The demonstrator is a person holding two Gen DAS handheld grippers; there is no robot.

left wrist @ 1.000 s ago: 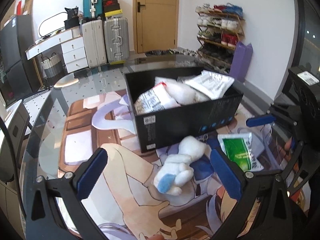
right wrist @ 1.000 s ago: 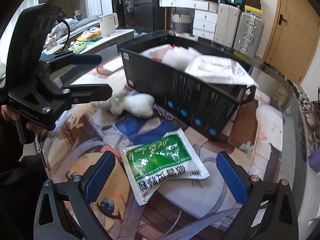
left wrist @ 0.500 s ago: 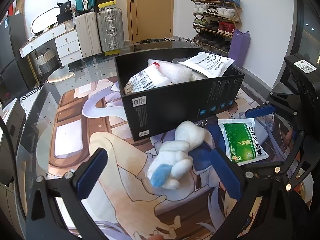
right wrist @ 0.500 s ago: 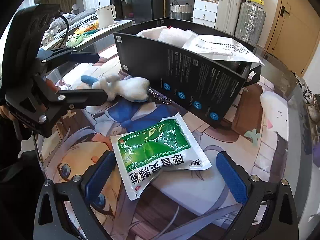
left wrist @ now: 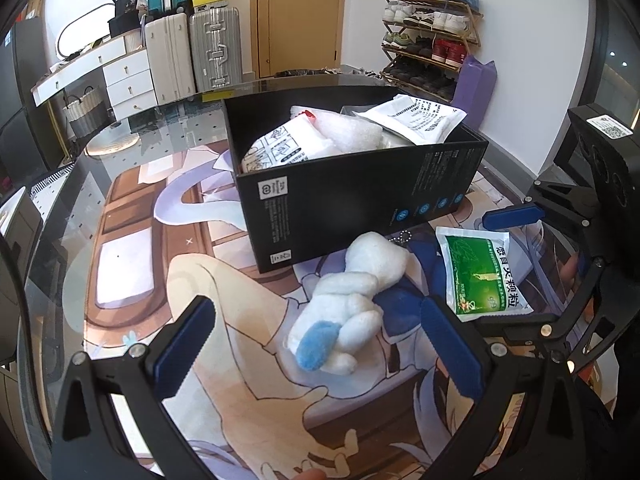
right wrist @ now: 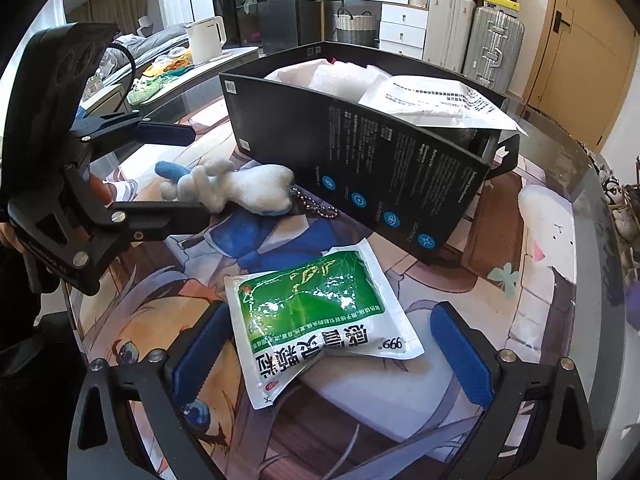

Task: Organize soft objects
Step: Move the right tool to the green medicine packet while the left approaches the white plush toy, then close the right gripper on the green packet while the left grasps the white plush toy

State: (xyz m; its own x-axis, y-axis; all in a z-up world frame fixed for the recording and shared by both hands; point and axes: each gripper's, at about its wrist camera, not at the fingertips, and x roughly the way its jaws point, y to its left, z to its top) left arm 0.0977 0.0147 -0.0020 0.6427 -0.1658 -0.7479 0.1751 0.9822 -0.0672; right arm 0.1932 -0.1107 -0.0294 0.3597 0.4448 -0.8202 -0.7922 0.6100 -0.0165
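Right gripper (right wrist: 332,354) jaws closing, green sachet (right wrist: 320,320) between pads, untouched, long axis running ahead. Left gripper (left wrist: 320,344) gaped wide; plush toy (left wrist: 352,304) lay between fingers, box (left wrist: 360,208) beyond.

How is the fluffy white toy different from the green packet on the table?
The plush toy is fuzzy, plump and white with a blue tip; the green packet is flat, shiny and printed with writing. The toy has a bead chain at one end; the packet has none. The toy lies before the left gripper, the packet between the closing pads of the right gripper, untouched. Both lie on the picture mat, outside the black box.
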